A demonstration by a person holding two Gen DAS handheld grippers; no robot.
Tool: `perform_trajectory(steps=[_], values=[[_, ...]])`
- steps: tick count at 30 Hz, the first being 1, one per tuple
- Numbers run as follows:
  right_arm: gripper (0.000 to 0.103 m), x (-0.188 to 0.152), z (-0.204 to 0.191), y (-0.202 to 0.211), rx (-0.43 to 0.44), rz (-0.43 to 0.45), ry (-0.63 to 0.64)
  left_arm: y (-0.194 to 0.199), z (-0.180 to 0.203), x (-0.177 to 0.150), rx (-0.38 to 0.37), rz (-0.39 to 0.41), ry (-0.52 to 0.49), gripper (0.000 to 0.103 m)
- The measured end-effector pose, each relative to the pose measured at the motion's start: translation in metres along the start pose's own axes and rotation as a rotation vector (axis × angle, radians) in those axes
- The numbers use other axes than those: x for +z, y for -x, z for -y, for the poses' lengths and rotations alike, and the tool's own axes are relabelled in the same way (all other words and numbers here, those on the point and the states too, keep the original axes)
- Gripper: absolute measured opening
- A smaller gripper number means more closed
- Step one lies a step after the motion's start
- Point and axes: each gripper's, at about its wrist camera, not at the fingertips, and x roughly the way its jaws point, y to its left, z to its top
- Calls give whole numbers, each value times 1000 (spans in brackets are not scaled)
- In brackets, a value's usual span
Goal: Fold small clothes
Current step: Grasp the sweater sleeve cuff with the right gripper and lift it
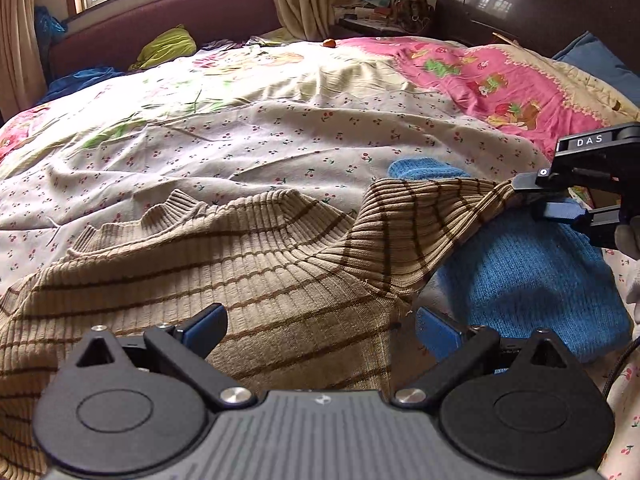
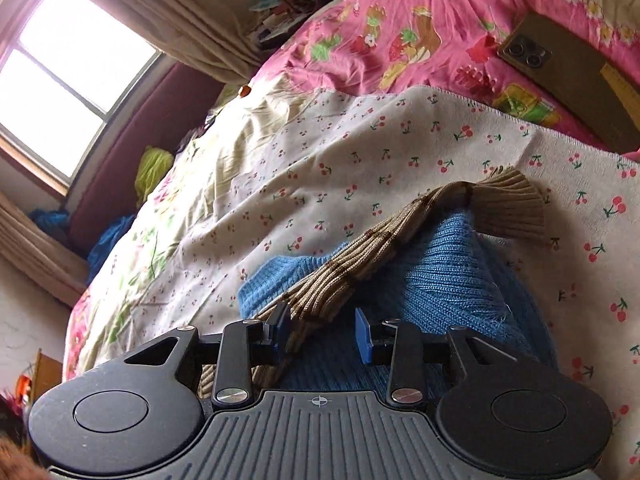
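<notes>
right gripper (image 2: 322, 334): jaws apart, the striped sleeve (image 2: 352, 256) of the tan sweater (image 1: 224, 264) lying between them against the left pad, right pad clear of it; not pinched as far as i can see. seen from the left wrist view, this gripper sits at the sleeve end, cloth drawn taut from it back to the sweater body. left gripper (image 1: 320, 330): jaws wide apart, nothing between the pads, hovering over the sweater's lower body near its right edge. sweater lies spread on the cherry-print sheet (image 1: 248, 140), collar toward the far side; the sleeve runs across a blue knit (image 1: 532, 276) that lies partly under it. a phone (image 2: 560, 68) rests on the pink quilt (image 2: 400, 32) further off. risks, my judgement: with the pads loose the sleeve could slip and drop bunched on the blue knit instead of folding flat; a re-grip here might catch the blue knit along with the sleeve and drag both garments.
</notes>
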Motion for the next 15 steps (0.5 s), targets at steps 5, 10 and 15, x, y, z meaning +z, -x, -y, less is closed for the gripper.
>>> perform_trajectory(steps=[5,10,15], values=[[35,11,15,-14,23,45,-138,-17,5,0,-15,-13,2,103],[16,15,15,-24,41,80,-161,-30,9,-4,-53,-12,0,103],[11,22,-16,-6,118,129,-84,-47,15,-9,-136,-50,-29,103]])
